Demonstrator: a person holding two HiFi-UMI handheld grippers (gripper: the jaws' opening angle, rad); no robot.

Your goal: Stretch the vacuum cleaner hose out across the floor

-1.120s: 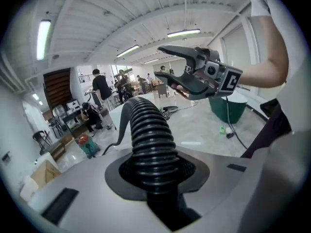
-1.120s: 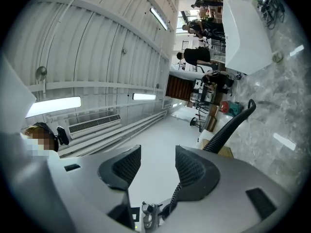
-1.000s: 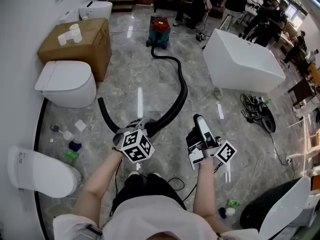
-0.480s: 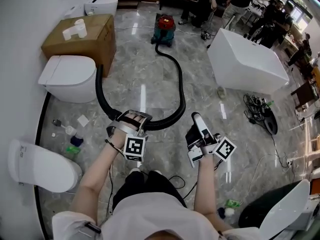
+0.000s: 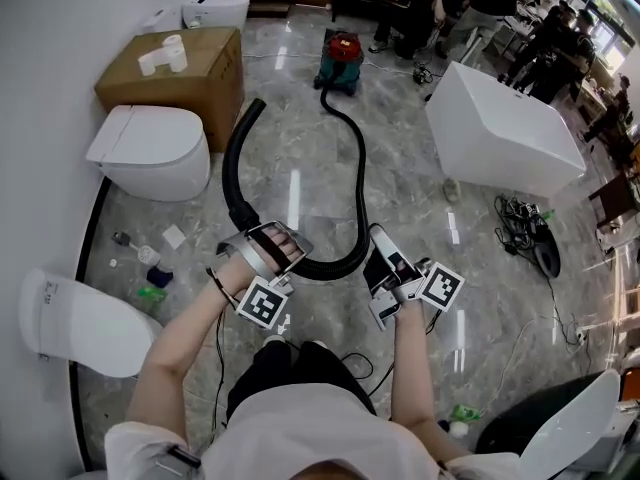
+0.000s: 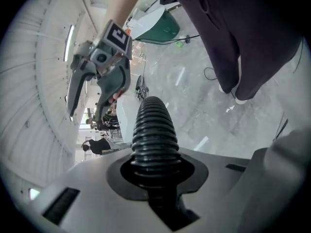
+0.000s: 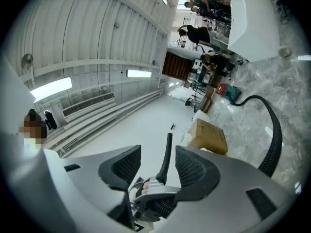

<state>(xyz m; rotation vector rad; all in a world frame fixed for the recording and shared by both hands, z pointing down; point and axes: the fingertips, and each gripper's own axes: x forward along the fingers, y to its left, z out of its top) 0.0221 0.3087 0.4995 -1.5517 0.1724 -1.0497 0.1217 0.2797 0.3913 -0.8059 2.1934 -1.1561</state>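
Across the grey veined marble floor (image 5: 300, 158), polished enough to be mirroring strips of ceiling light, the larger fixtures are standing clear of the working lane. A white, smooth-sided angular bathtub (image 5: 505, 133) is sitting to the right. A white glossy rounded toilet (image 5: 150, 148) and a brown cardboard box (image 5: 190, 73) are lining the left wall.

At the far end, a teal drum vacuum cleaner with a red lid (image 5: 341, 60) is anchoring the black corrugated plastic hose (image 5: 358, 183). The hose is running from the vacuum toward the person, bending in a tight U near their feet, then doubling back so its free end is pointing at the box corner. It is looking only partly stretched, since that fold is taking up much of its length.

The left hand-held gripper (image 5: 262, 242) is clamping its grey jaws around the ribbed hose just past the bend. Its own view is showing the ridges seated in the notch between the jaws. Gripping there, short of the free end, is probably giving control for swinging that section out straight.

The right hand-held gripper (image 5: 376, 234) is hovering beside the bend with its textured pads apart and nothing between them. It is likely waiting to steady the loop.
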